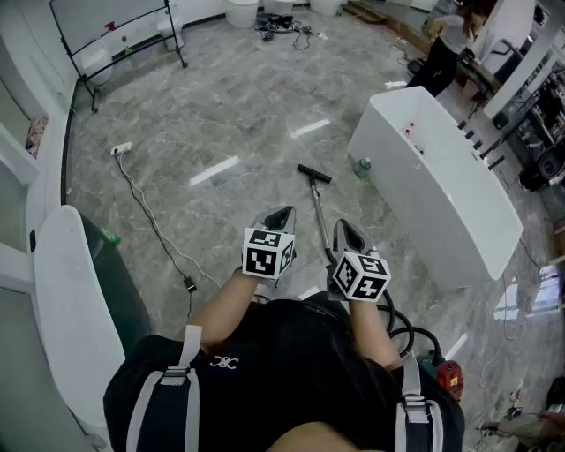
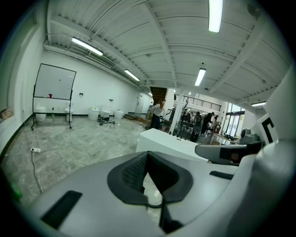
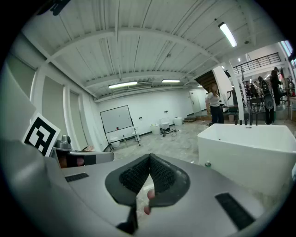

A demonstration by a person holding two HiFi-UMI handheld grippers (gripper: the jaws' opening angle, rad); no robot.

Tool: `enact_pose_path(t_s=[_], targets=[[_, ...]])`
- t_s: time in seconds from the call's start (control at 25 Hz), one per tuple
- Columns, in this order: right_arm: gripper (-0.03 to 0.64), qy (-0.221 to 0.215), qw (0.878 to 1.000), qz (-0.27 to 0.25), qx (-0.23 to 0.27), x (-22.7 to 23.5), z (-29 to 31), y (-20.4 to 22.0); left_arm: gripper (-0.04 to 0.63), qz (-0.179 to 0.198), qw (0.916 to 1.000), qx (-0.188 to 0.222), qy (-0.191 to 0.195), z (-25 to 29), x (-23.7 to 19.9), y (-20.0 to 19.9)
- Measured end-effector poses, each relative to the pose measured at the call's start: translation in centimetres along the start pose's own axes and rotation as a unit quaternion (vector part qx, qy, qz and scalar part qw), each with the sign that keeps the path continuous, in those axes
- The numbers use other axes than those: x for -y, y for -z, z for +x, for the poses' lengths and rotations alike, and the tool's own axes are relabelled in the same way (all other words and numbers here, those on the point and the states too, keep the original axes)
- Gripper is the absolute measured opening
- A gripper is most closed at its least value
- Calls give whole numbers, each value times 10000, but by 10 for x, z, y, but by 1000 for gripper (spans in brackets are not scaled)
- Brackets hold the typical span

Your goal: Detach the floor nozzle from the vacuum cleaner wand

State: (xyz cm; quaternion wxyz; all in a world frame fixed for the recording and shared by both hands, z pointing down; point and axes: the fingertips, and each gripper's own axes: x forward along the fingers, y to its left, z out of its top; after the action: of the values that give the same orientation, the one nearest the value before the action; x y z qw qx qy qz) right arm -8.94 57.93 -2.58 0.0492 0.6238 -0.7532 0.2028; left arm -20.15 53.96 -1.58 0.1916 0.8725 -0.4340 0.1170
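In the head view the vacuum's black floor nozzle [image 1: 313, 174] lies on the grey marble floor, and its thin metal wand [image 1: 320, 216] runs back toward me. My left gripper [image 1: 285, 213] hovers just left of the wand, shut and empty. My right gripper [image 1: 341, 227] hangs right beside the wand's near end, also shut with nothing in it. In the left gripper view the dark pads [image 2: 138, 172] meet at their tips. The pads [image 3: 138, 176] in the right gripper view are likewise pressed together. Neither gripper view shows the nozzle.
A long white bathtub [image 1: 441, 190] stands right of the wand. Black hose [image 1: 402, 331] and the red vacuum body [image 1: 449, 378] sit at my right. A power strip [image 1: 122, 148] with its cable trails on the left. A person [image 1: 448, 44] stands far back; a whiteboard [image 1: 106, 22] stands far left.
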Motion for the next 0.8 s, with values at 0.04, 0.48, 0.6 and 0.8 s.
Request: enact_pose_path(t_s=[0.04,0.48,0.6,0.8], targets=[[3,-33,10000,11,-13,0,3,-2,-2,6,10000,6,-21,1,0,0],[3,-94,9999,119,-13,10,66,-25,-2,-3,9998,-85,-178,43,-42,-17],[3,-35,9998,191,47,24,94,-39,-2,44,9997,-111,-190,69,-56,-30],[3,59,9993,377,45,60,144,-62,-2,138,9994,-191,-250,121,-75,-54]])
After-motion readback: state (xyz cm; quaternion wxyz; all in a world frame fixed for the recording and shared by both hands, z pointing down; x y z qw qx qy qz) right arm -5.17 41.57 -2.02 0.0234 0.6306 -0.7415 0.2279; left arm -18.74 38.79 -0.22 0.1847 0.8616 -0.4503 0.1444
